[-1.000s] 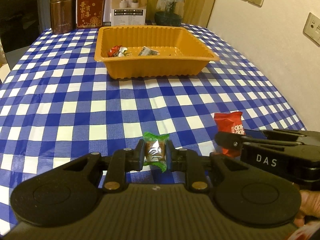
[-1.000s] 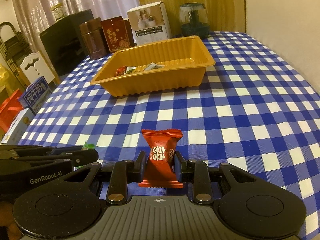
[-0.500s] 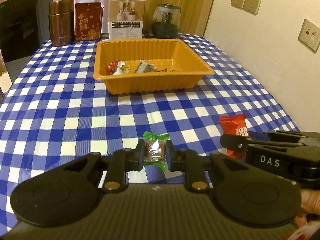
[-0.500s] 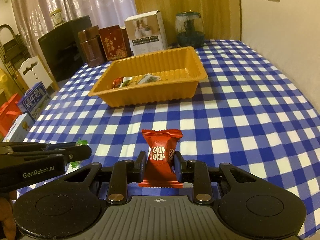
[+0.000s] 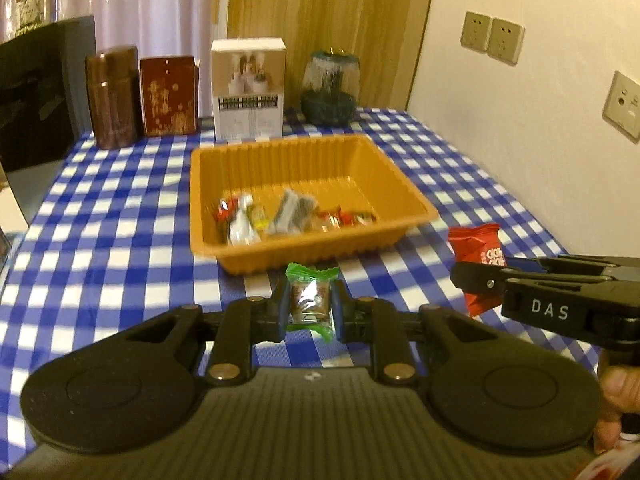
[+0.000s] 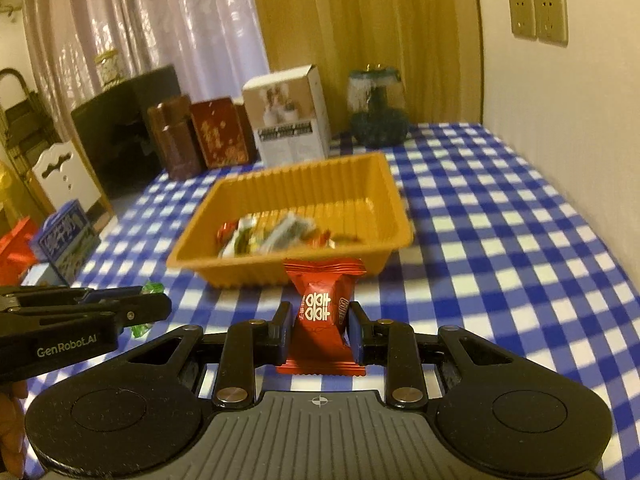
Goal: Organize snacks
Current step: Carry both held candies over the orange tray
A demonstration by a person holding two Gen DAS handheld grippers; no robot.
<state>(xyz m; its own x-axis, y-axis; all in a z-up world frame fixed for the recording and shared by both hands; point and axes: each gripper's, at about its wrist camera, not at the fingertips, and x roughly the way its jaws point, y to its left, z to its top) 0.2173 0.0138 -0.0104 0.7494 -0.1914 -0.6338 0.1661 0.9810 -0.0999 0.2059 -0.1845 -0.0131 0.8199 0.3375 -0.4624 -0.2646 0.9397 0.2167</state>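
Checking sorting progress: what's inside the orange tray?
The orange tray holds several wrapped snacks along its near side; the near wall hides whatever lies right behind it.

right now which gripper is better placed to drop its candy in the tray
Left, marginally. The left gripper holds its green-wrapped candy near the orange tray front wall; the right gripper's red candy looks similarly close.

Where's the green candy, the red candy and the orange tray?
green candy (image 5: 310,300), left wrist view, its clear middle.
red candy (image 6: 323,312), right wrist view, its printed front.
orange tray (image 5: 256,258), left wrist view, its near wall.
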